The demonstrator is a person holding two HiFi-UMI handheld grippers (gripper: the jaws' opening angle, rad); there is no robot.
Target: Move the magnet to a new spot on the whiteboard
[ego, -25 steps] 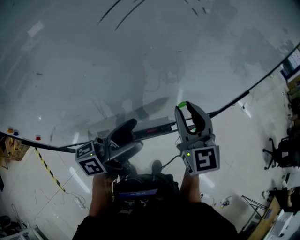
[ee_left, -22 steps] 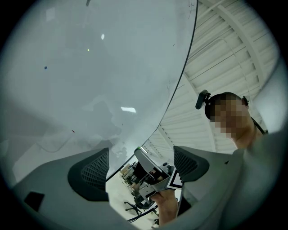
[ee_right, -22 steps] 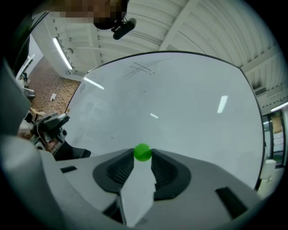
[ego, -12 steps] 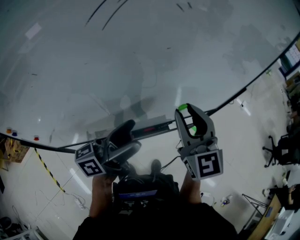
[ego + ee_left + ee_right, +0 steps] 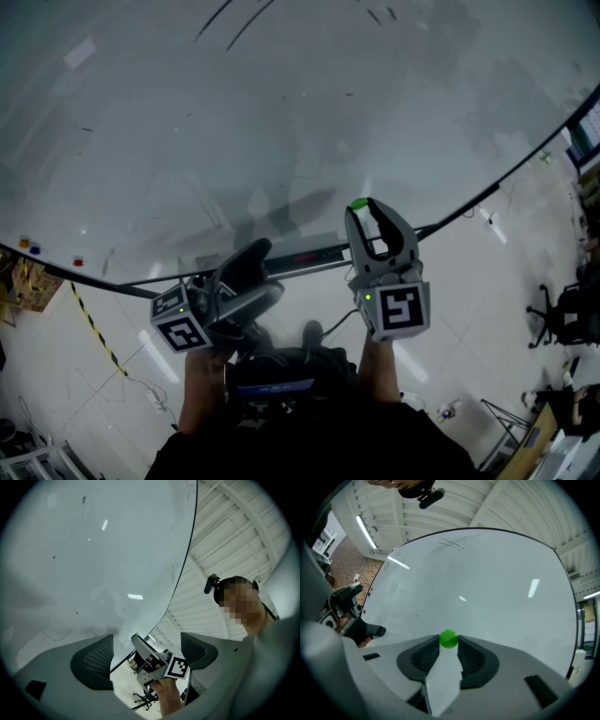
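Gripping the green magnet [image 5: 449, 639], right gripper [image 5: 368, 206] fingers face open whiteboard [image 5: 281, 112] above its edge; left gripper [image 5: 262, 274] fingers apart.

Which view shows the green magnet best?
The right gripper view: the green magnet sits whole and centred, pinched between the right claw tips, with the whiteboard behind. The head view shows only a green sliver at that claw's tip. The left gripper view shows a tiny green speck, far off.
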